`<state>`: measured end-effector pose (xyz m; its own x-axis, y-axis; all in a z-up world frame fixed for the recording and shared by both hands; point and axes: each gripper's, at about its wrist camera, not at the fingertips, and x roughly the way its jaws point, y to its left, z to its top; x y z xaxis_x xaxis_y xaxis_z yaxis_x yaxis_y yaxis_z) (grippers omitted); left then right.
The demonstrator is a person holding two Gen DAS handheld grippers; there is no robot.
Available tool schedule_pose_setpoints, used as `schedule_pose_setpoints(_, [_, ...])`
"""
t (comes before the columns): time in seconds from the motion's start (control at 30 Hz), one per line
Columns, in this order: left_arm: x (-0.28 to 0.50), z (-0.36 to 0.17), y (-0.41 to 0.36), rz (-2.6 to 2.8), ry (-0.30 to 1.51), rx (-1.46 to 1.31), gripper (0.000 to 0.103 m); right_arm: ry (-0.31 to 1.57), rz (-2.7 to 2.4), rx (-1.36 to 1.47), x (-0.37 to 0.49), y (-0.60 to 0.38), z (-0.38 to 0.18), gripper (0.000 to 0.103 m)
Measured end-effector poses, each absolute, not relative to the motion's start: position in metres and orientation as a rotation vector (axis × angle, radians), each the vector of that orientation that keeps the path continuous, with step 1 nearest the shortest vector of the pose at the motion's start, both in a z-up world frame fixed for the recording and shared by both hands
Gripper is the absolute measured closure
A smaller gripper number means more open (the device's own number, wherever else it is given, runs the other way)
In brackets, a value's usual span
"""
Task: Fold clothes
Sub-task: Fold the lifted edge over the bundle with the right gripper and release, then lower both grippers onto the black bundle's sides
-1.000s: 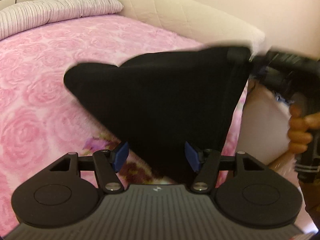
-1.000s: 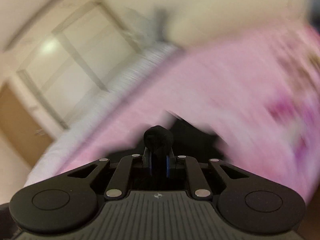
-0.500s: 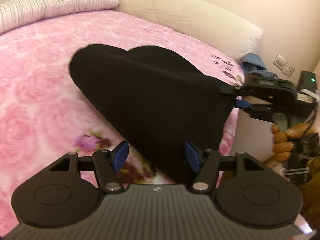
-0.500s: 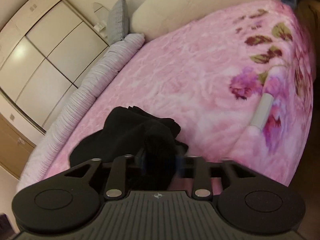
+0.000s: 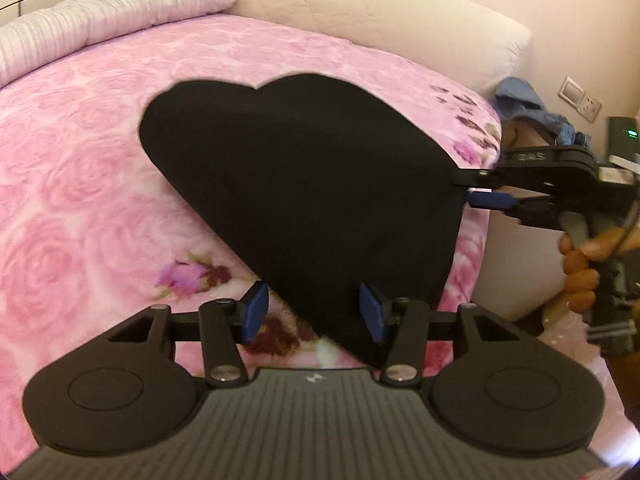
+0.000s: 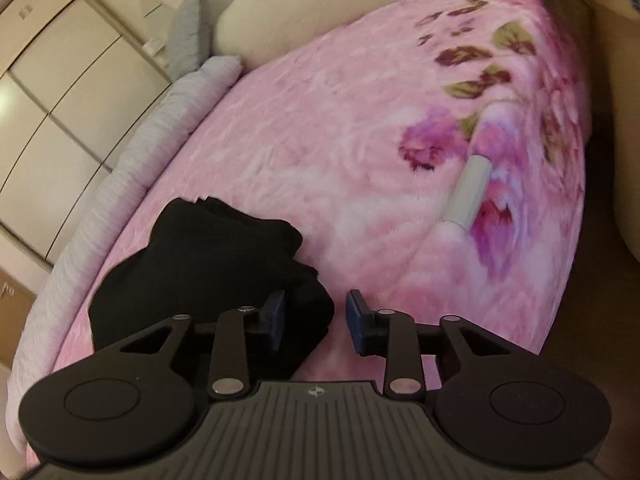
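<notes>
1. My left gripper (image 5: 314,314) stands with its blue pads wide apart. A lower corner of the black garment (image 5: 304,184) hangs down between the pads, nearer the right one; neither pad presses on it that I can see.
2. My right gripper (image 6: 316,316) is also spread open. In its own view the black cloth bunches against the left pad and runs under it, and the right pad stands clear over the pink blanket (image 6: 320,128).
3. From the left wrist view, the right gripper sits at the far right edge of the garment, its blue pad just at the cloth's corner. I cannot tell from there whether it touches.
4. The garment is a broad dark sheet spread over the blanket, its rounded edge toward the bed's middle and its straight edge toward the bed's right side. In the right wrist view it reads as a folded, layered heap lying on the bed.
5. My right hand (image 5: 584,268) is wrapped round the gripper's handle, fingers showing.
6. A small white tube (image 6: 470,192) lies on the blanket among the printed flowers, well apart from the garment.
7. A cream headboard cushion (image 5: 380,16) and a striped grey bolster (image 5: 100,12) border the bed. Blue clothing (image 5: 524,100) is heaped beyond the bed corner, near wall sockets (image 5: 580,98).
</notes>
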<state>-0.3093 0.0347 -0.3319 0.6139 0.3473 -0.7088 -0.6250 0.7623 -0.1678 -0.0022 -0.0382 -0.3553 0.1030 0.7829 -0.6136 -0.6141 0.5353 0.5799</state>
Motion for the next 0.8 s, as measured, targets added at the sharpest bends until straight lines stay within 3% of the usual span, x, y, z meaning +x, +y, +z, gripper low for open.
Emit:
schedule_pose_setpoints(0.23, [-0.332,-0.301,0.009,0.672,0.727,-0.376,0.060,0.984,1.019,0.134,-0.044,-0.089,-0.317,0.044])
schedule_pose_setpoints(0.37, [-0.350,-0.287,-0.020,0.705,0.742,-0.357,0.055,1.014,1.017,0.007,-0.081,-0.112,-0.314,0.043])
schedule_pose_setpoints(0.8, [-0.410,-0.234,-0.107,0.717,0.635,-0.271,0.046,0.887,1.076,0.033,-0.150,-0.199,-0.250,0.039])
